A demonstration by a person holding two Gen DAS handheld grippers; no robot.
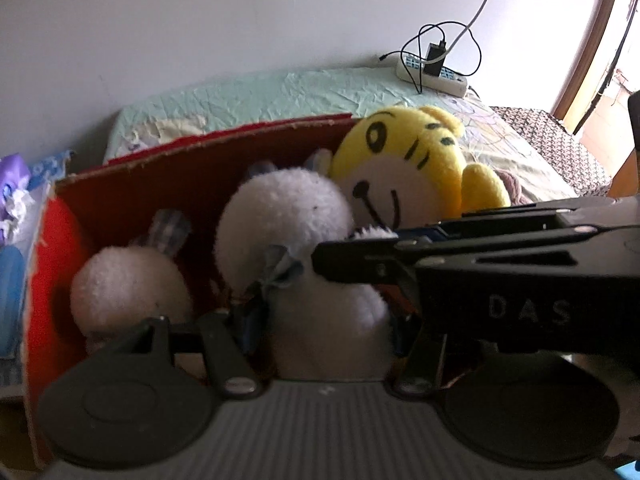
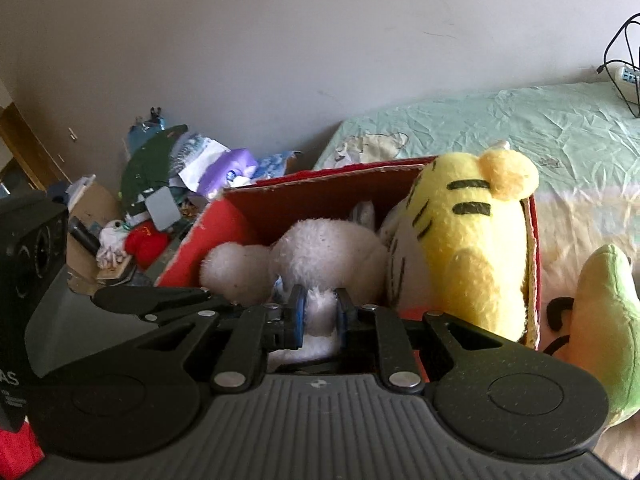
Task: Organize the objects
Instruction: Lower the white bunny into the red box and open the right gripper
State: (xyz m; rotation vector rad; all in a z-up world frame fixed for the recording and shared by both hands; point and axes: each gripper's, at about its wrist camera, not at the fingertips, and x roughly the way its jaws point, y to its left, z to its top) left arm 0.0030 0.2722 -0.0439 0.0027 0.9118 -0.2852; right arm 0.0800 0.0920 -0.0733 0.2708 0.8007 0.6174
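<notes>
White fluffy plush rabbit (image 2: 324, 258): lies in the red open-topped cardboard box (image 2: 240, 216), head toward the far wall, checked ears up.
Right gripper (image 2: 320, 314): blue pads clenched on a tuft of the rabbit's white fur at the near end of the box.
Left gripper (image 1: 320, 336): fingers flank the rabbit's body, pressing its sides, so it seems to be grasping the toy.
Neighbour: yellow striped plush tiger (image 1: 408, 168) leans at the right end of the box, touching the rabbit.
Doing it well: I judge the rabbit is being settled in; lower both hands together, ease it left of the tiger, release only once it rests.
Waiting: green plush toy (image 2: 604, 328) lies outside, just right of the box.
Surface: crumpled pale green bed sheet (image 2: 480, 120); white power strip (image 1: 436, 74) with cables at its far right.
Room: plain grey wall; a heap of clutter (image 2: 160, 184) on the far left.
</notes>
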